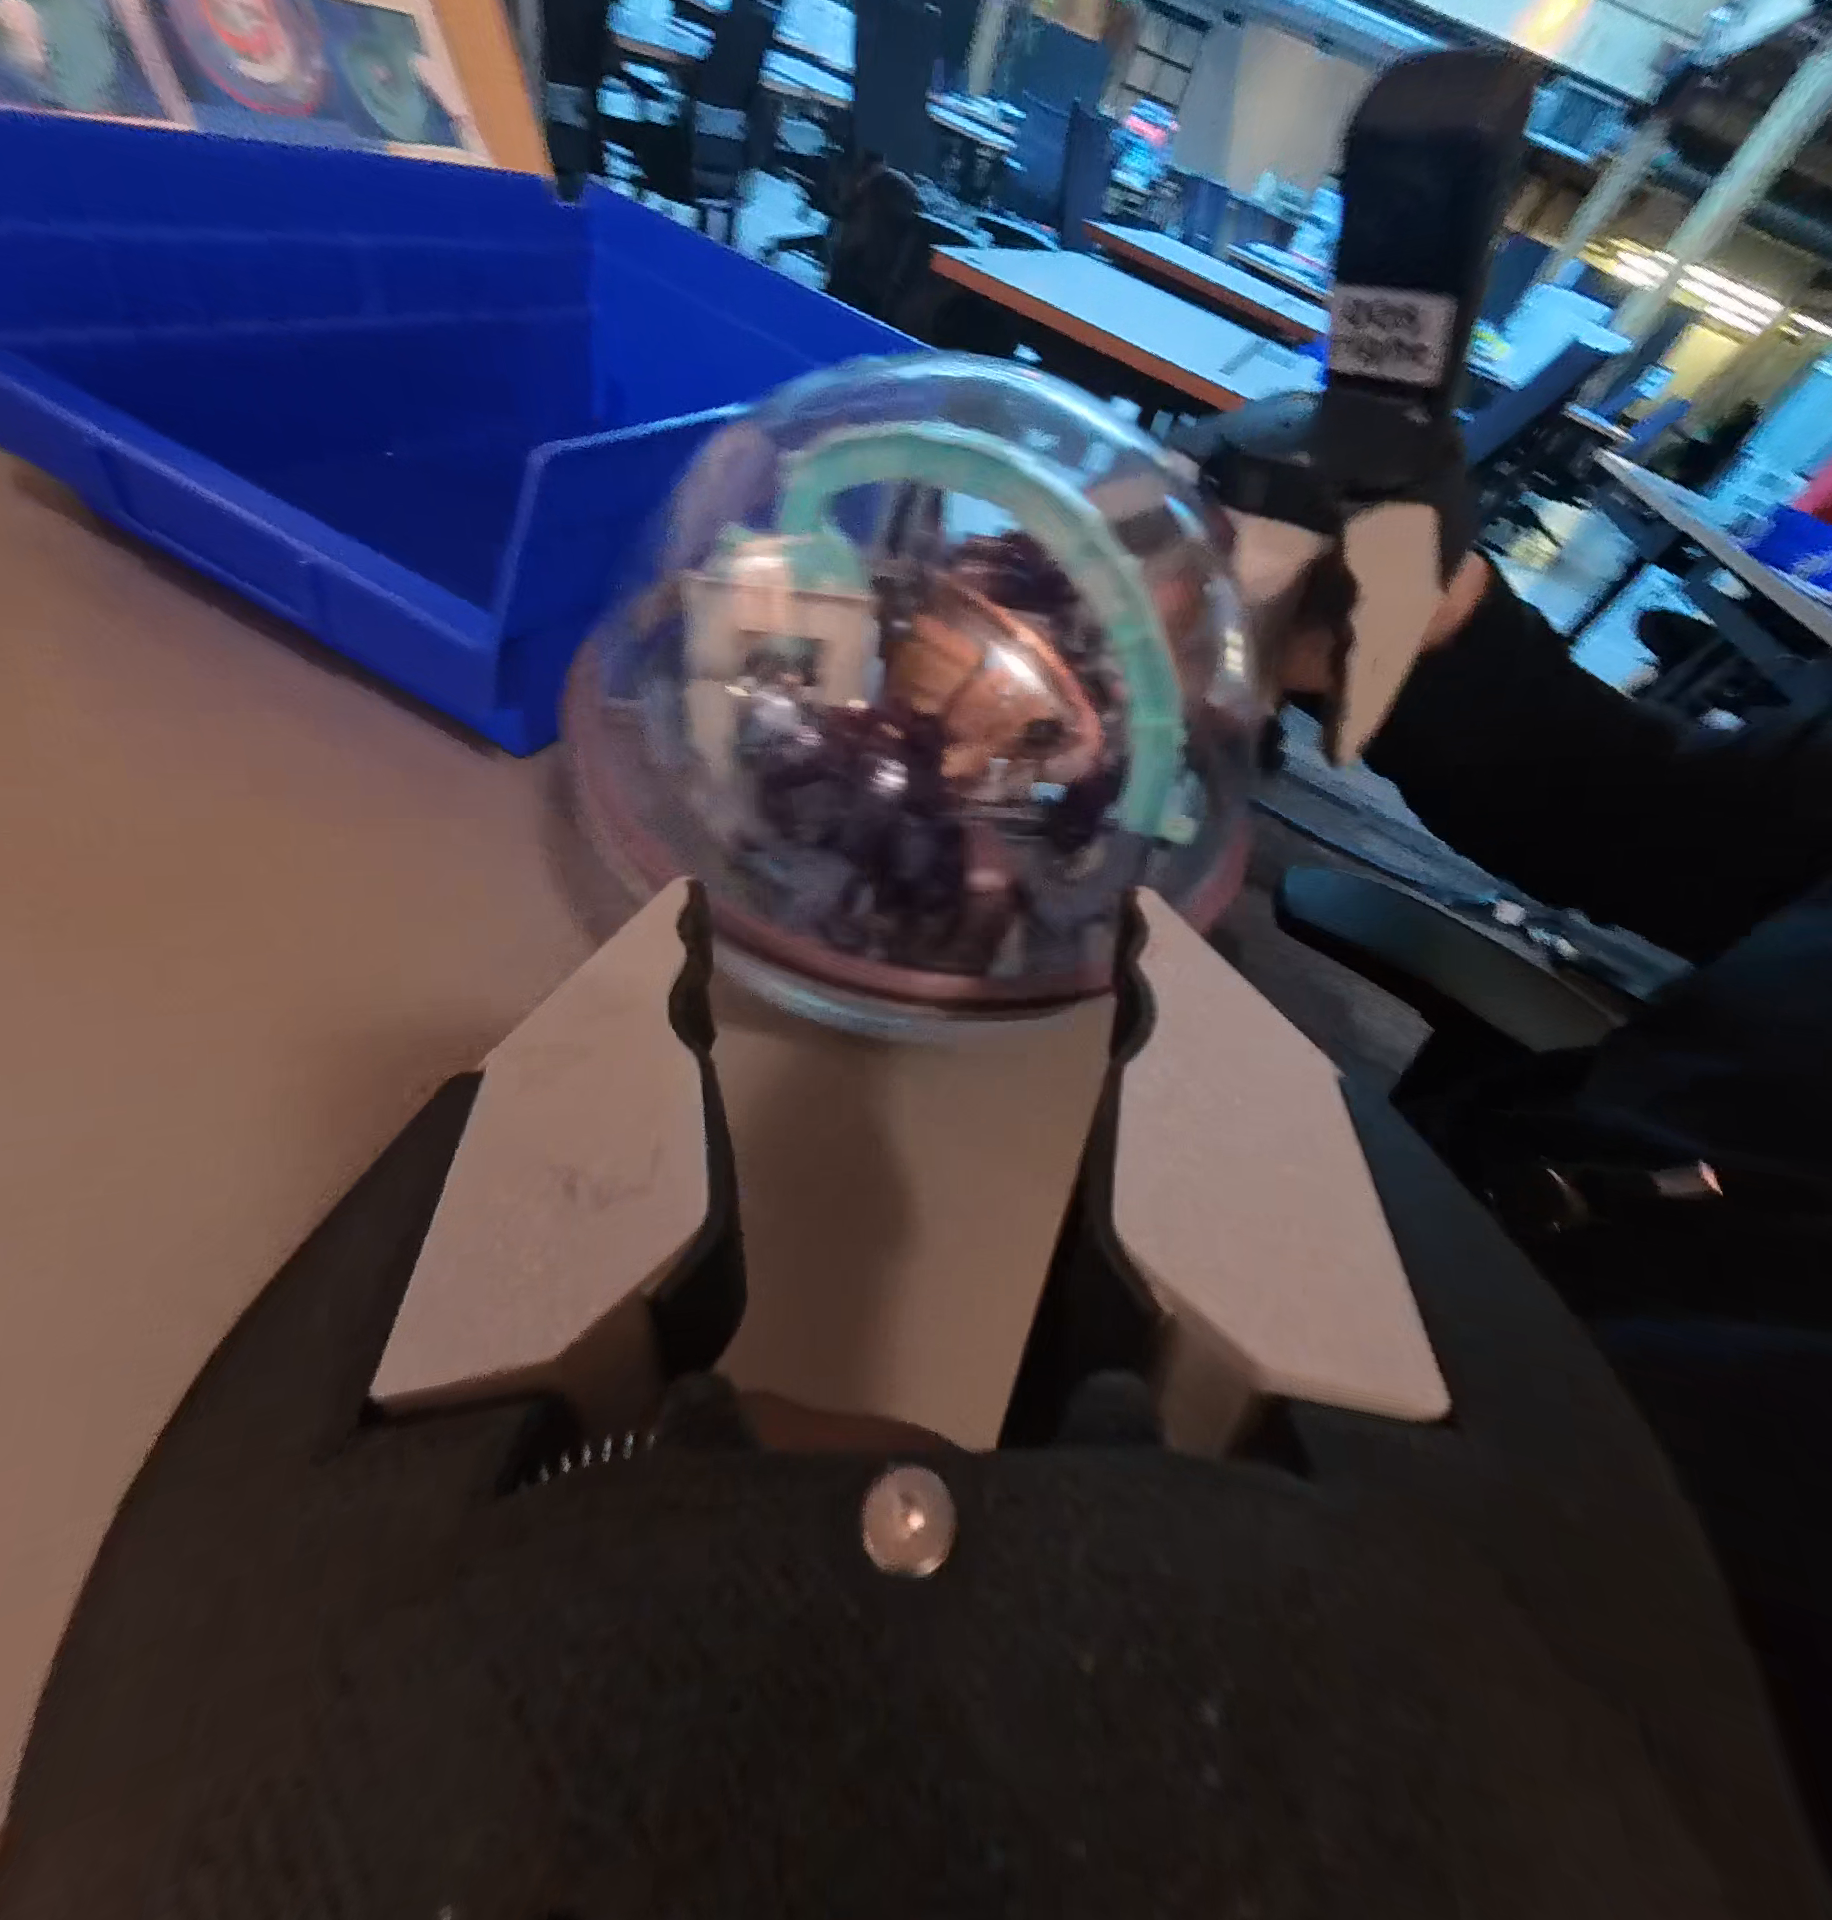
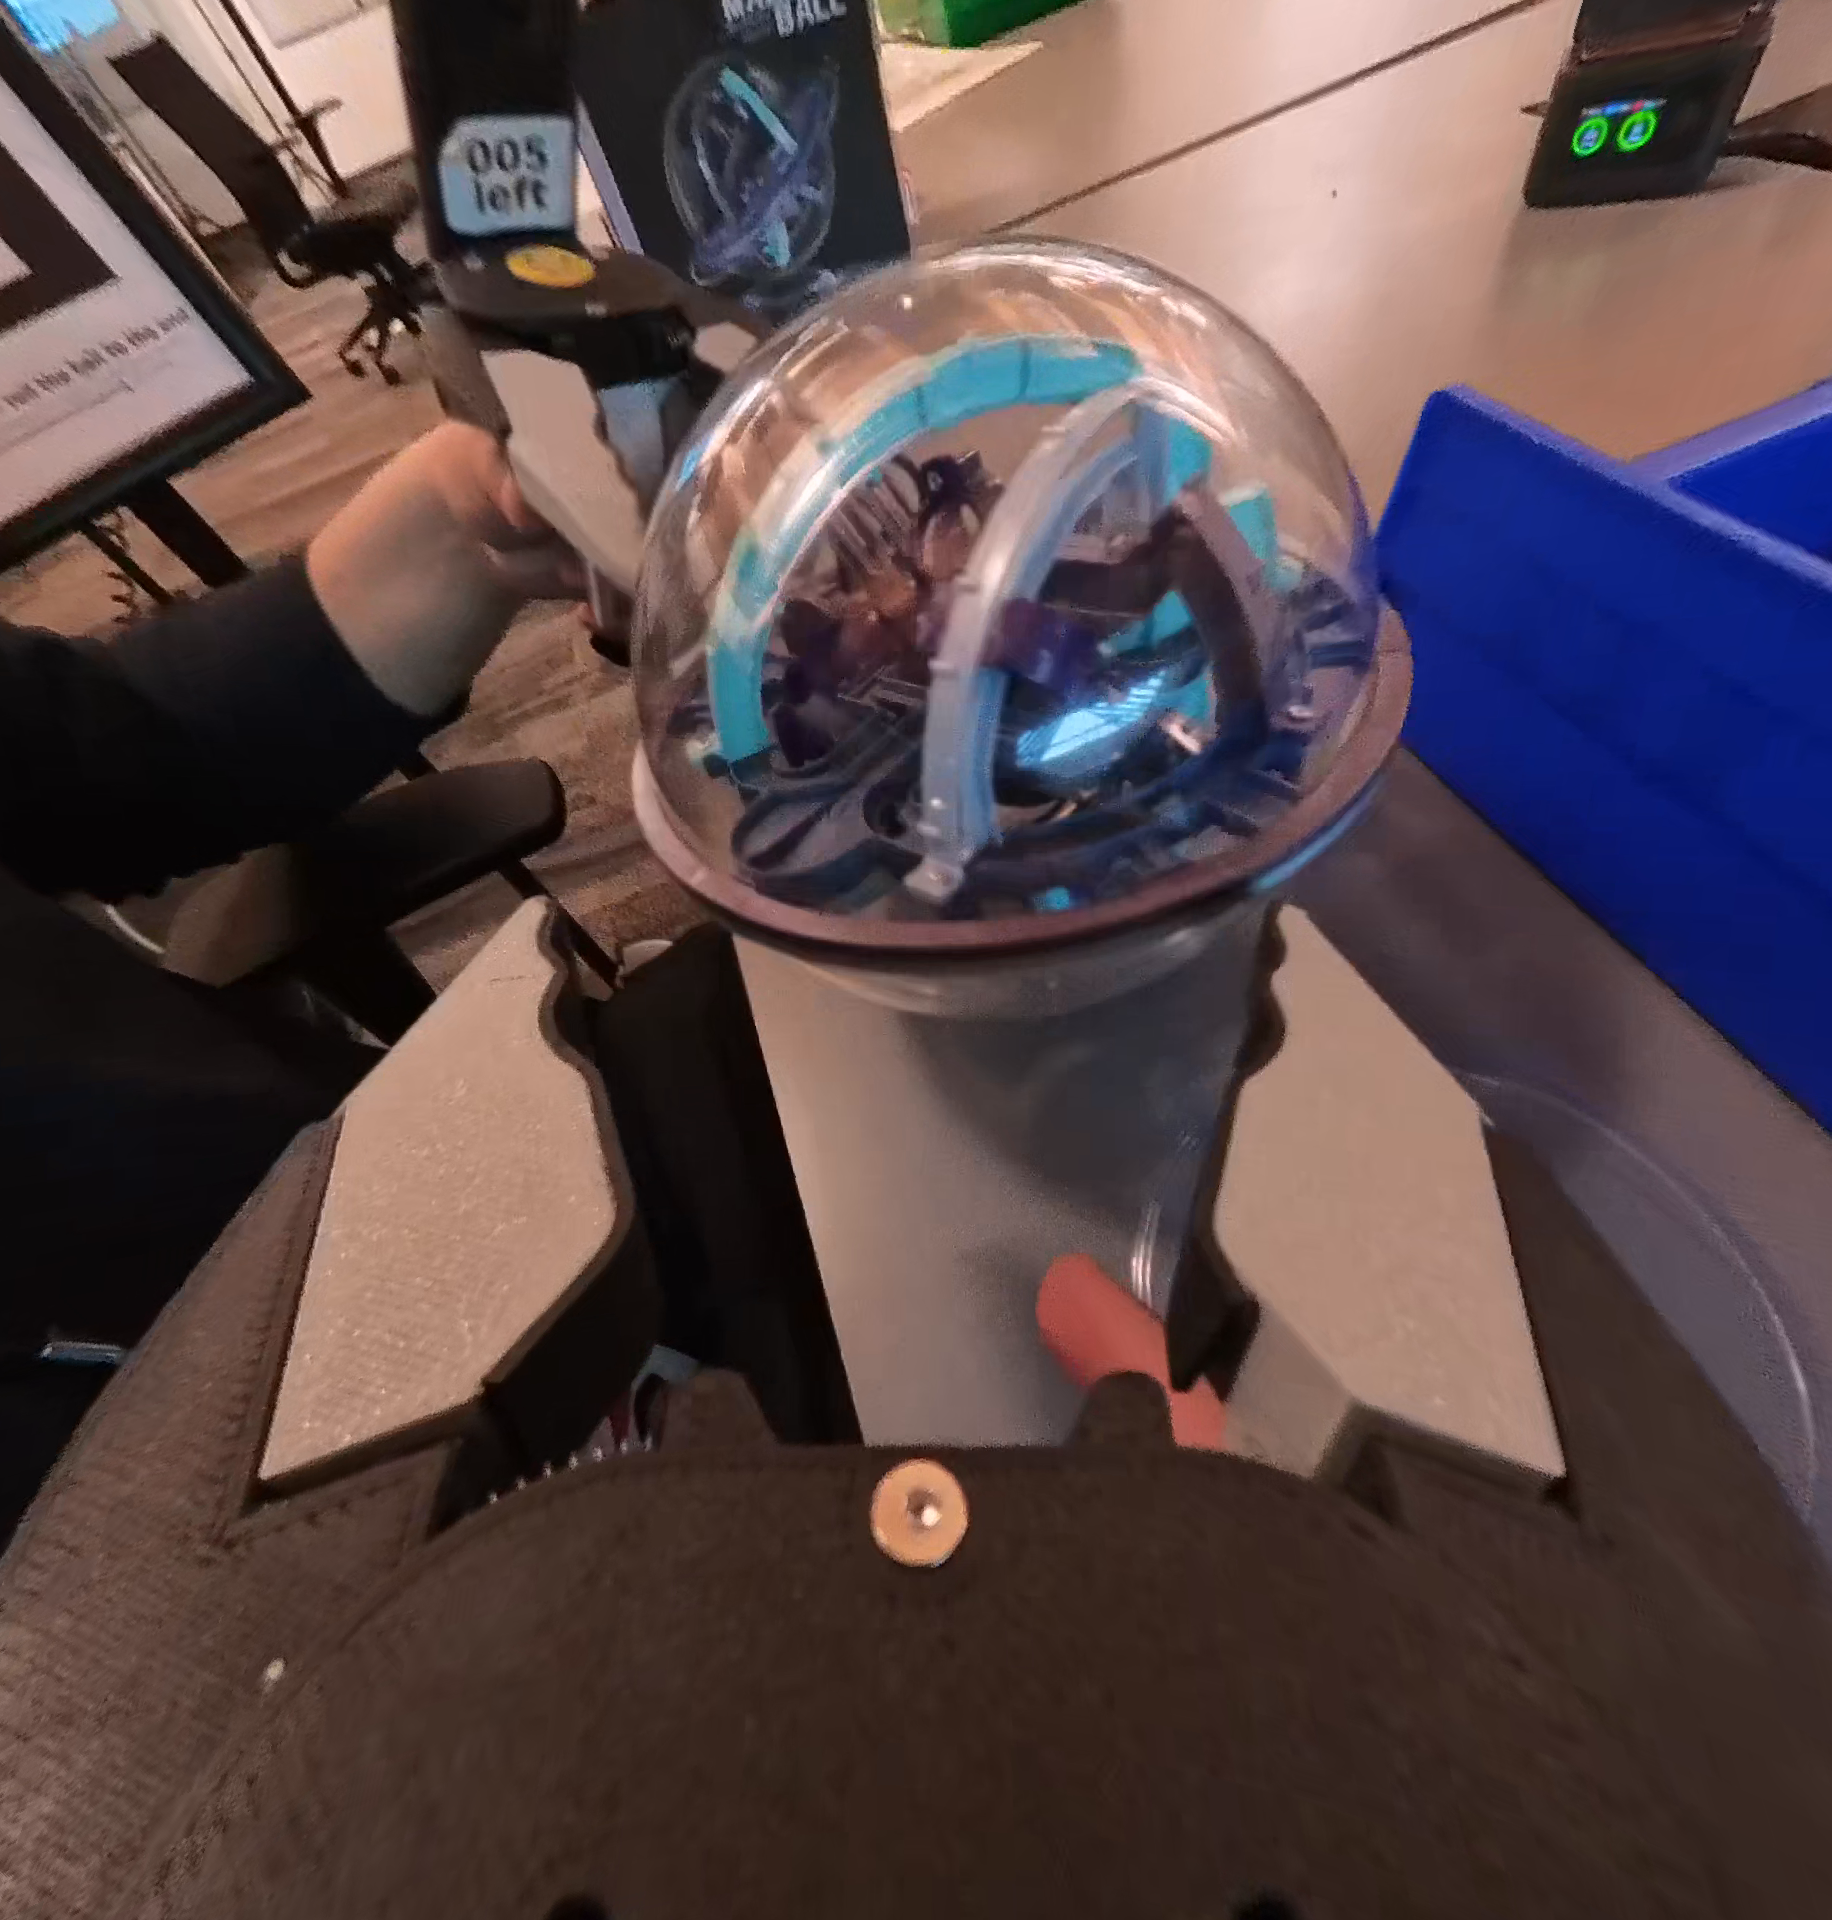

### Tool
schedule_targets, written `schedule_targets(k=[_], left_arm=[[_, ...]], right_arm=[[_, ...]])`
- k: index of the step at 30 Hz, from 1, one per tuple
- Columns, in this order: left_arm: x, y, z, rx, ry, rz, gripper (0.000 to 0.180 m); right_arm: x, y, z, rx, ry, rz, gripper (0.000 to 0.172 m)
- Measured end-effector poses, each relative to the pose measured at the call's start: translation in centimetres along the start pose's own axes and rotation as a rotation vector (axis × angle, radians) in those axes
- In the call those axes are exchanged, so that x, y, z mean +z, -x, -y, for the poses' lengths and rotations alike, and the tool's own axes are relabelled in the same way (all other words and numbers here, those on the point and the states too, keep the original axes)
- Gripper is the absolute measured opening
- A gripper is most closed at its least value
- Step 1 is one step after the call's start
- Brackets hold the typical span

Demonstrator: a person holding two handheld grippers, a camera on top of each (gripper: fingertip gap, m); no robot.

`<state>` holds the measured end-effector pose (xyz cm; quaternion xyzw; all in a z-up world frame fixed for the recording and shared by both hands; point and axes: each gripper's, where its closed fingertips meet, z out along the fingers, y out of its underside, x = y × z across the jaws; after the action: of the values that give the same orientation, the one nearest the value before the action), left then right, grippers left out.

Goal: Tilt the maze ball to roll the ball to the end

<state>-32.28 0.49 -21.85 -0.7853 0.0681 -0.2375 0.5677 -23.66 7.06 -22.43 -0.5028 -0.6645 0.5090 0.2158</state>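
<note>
The maze ball (image 2: 1005, 634) sits at the near edge of the pale table (image 2: 1307, 260), right by a corner where the top gives way to open floor and a black chair arm (image 2: 444, 821) on the left. On the right a blue bin (image 2: 1639, 665) stands just beside the ball, its near corner closing off that side. The far table surface is open, with a dark box (image 2: 746, 125) behind the ball and a small black device with green lights (image 2: 1629, 125) well apart at the far right.

The ball is a clear sphere with a dark band round its middle. Inside run a turquoise arc, a pale grey arc and a tangle of dark blue and purple tracks. Its lower half is clear and looks to rest on the table.

The left gripper (image 1: 907, 935) has its two fingertips against the lower part of the ball on either side; the picture is blurred, so whether the pads press on it I cannot tell. The right gripper (image 2: 912, 945) stands wide, its right finger at the lower shell and its left finger apart from the ball over the floor. A hand (image 2: 424, 561) in a dark sleeve holds the left gripper's handle.
</note>
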Motion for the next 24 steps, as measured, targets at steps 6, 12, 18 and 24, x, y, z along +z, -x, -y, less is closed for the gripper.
schedule_targets(k=[6,12,18,24], left_arm=[[1.2,0.5,0.4,-0.021,-0.01,-0.107,0.083],[1.8,1.1,0.2,-0.059,0.018,-0.162,0.095],[2.5,1.9,0.0,-0.08,0.048,-0.203,0.095],[3.1,1.7,0.7,-0.077,-0.005,-0.222,0.094]], right_arm=[[0.2,-2.8,1.4,0.138,-0.07,0.018,0.13],[1.4,-3.5,1.9,0.231,-0.112,0.113,0.134],[2.6,-3.5,2.0,0.209,-0.075,0.123,0.135],[2.9,-3.6,2.0,0.165,-0.054,0.112,0.145]])
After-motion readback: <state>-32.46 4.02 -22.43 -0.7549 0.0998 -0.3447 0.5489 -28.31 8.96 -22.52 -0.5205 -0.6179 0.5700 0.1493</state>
